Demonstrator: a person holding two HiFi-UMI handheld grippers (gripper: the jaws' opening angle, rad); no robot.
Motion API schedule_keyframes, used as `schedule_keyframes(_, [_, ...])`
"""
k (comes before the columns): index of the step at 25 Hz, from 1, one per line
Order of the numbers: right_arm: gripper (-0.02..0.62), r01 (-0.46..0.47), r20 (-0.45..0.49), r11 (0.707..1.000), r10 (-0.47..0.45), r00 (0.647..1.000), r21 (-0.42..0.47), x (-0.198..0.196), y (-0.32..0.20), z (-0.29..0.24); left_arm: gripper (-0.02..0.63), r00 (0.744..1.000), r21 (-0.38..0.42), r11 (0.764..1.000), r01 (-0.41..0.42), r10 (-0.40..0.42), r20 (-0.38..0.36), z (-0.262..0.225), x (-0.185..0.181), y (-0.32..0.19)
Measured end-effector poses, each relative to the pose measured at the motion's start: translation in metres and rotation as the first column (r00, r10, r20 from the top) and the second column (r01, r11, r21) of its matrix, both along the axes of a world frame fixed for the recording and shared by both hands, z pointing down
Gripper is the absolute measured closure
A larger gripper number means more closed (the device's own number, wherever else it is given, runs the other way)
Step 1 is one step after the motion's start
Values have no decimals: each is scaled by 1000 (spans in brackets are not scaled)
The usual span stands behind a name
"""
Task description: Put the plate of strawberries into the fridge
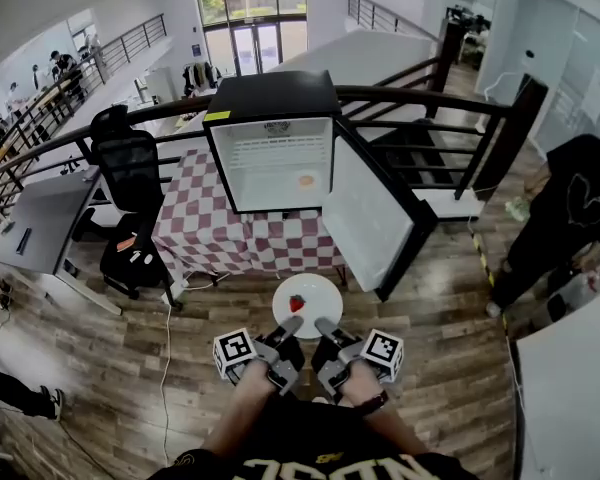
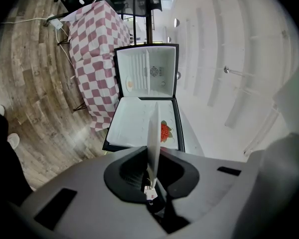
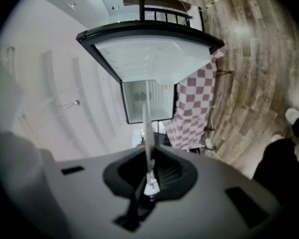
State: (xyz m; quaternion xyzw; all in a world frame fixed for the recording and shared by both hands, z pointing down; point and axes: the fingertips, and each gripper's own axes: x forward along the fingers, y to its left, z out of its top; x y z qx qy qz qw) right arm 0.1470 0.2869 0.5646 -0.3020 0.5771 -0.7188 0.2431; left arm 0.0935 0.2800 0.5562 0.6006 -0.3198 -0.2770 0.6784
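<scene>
A white plate (image 1: 308, 303) carrying a strawberry (image 1: 297, 304) is held above the wooden floor (image 1: 100, 388), at 6 o'clock of the open fridge (image 1: 270, 138). Its rim is gripped at 7 o'clock by the left gripper (image 1: 288, 330) and at 5 o'clock by the right gripper (image 1: 326, 330). In both gripper views the jaws are seen almost closed, pressed on the thin plate edge. The fridge is set on a table draped with a checkered cloth (image 1: 210, 233), and its door (image 1: 365, 218) is swung out toward 4 o'clock. A small orange item (image 1: 306, 180) is seen inside the fridge; what it is cannot be told.
</scene>
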Motion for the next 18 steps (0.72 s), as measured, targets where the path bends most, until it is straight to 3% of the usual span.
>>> schedule_keyframes(9, [558, 53, 21, 998, -52, 998, -23, -2, -5, 16, 565, 998, -40, 997, 60, -60, -6, 16, -2, -2])
schedule_keyframes(18, [558, 27, -10, 999, -28, 1000, -45, -28, -71, 39, 565, 998, -75, 996, 43, -46, -36, 39, -29, -68])
